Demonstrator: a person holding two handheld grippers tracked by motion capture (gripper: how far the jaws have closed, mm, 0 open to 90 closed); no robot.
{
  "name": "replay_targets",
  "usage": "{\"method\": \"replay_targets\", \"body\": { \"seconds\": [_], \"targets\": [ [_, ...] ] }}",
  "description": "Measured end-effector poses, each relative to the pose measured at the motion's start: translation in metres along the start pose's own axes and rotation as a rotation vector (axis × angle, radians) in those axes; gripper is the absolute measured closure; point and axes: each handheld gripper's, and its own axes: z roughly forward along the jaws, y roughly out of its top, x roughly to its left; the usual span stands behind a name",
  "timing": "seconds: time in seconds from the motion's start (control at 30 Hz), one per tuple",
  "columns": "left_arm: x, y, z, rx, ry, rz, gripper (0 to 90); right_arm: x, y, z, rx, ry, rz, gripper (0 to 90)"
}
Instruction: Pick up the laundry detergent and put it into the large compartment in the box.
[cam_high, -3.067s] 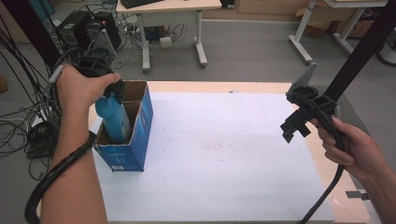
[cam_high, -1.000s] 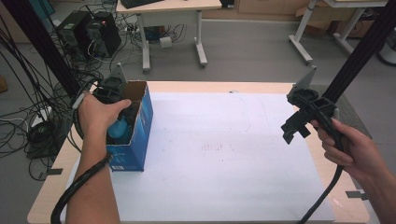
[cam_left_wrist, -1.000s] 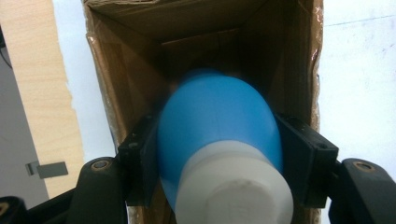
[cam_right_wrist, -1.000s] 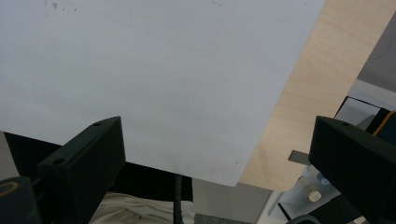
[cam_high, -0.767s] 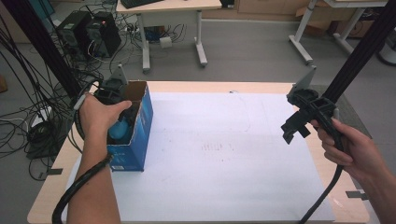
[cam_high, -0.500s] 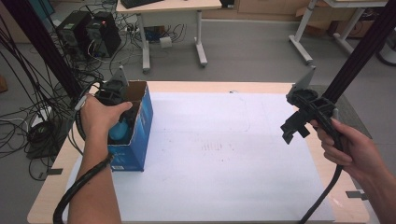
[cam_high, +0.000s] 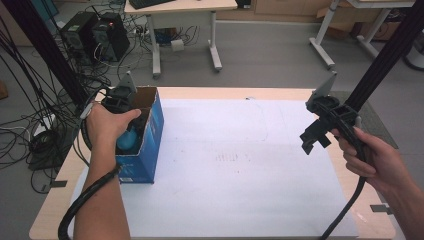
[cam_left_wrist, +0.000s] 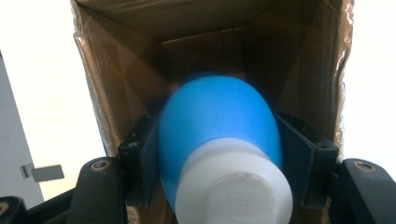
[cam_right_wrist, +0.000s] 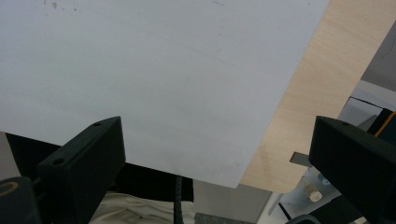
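The left gripper (cam_left_wrist: 219, 154) clamps a blue bottle (cam_left_wrist: 219, 130) inside the blue cardboard box (cam_high: 147, 135) at left of the high frame, while the right gripper (cam_high: 320, 127), jaws spread wide, hangs over the white sheet (cam_high: 240, 170) at right.

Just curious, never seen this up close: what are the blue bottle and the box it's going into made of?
Blue bottle: probably plastic, with a smooth, softly shiny body and a matte white cap.
Box: cardboard, brown and fibrous inside with torn edges, printed blue outside.

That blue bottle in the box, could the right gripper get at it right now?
Probably not: the bottle sits inside the box, clamped by the left gripper, while the open right gripper hangs across the table.
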Motion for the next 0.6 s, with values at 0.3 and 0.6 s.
{"method": "replay_targets", "body": {
  "seconds": [0.3,0.6],
  "targets": [
    [0.0005,0.0008,-0.0007,-0.009,0.004,-0.012,35.2,-0.0004,0.0017,0.0007,0.003,0.002,0.004,3.6],
    [0.0018,-0.0042,-0.0051,-0.016,-0.001,-0.019,32.8,0.0024,0.002,0.0015,0.002,-0.001,-0.005,3.6]
  ]
}}
